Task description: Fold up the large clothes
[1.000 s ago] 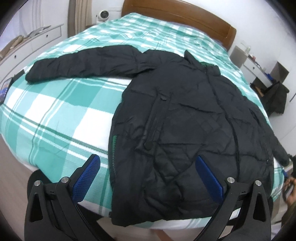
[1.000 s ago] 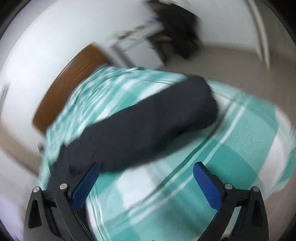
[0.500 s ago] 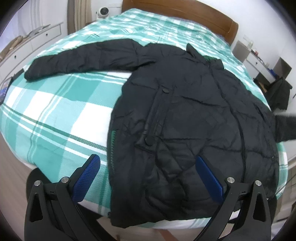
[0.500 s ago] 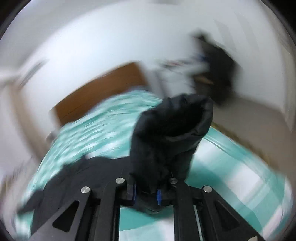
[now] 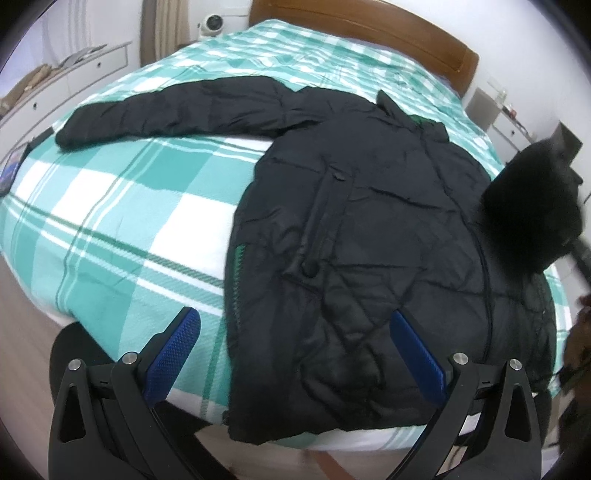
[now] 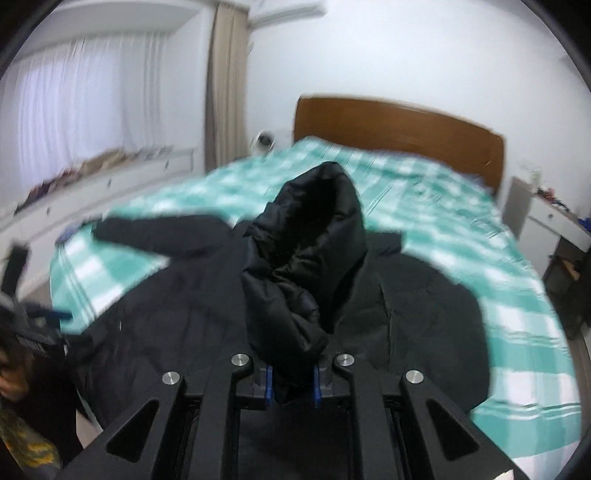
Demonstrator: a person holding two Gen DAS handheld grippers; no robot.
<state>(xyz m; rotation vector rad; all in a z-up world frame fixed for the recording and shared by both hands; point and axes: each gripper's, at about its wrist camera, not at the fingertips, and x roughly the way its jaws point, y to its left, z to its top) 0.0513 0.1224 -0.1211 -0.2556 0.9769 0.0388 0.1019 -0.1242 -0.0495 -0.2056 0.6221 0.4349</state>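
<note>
A black quilted jacket (image 5: 369, 236) lies front up on a green and white checked bed (image 5: 122, 206). Its left sleeve (image 5: 166, 110) stretches out flat toward the left. My left gripper (image 5: 295, 354) is open and empty above the jacket's hem at the near edge of the bed. My right gripper (image 6: 290, 380) is shut on the cuff of the right sleeve (image 6: 306, 266) and holds it lifted over the jacket body (image 6: 177, 314). The lifted sleeve also shows in the left wrist view (image 5: 532, 206) at the right.
A wooden headboard (image 5: 369, 26) stands at the far end of the bed. White drawer units (image 5: 74, 74) run along the left wall under curtains (image 6: 74, 99). A white nightstand (image 6: 554, 218) and a dark chair (image 6: 569, 288) stand on the right.
My right gripper has shut on the right sleeve's cuff, lifted it off the bed and swung it over the jacket body. My left gripper has stayed open and has barely moved.
</note>
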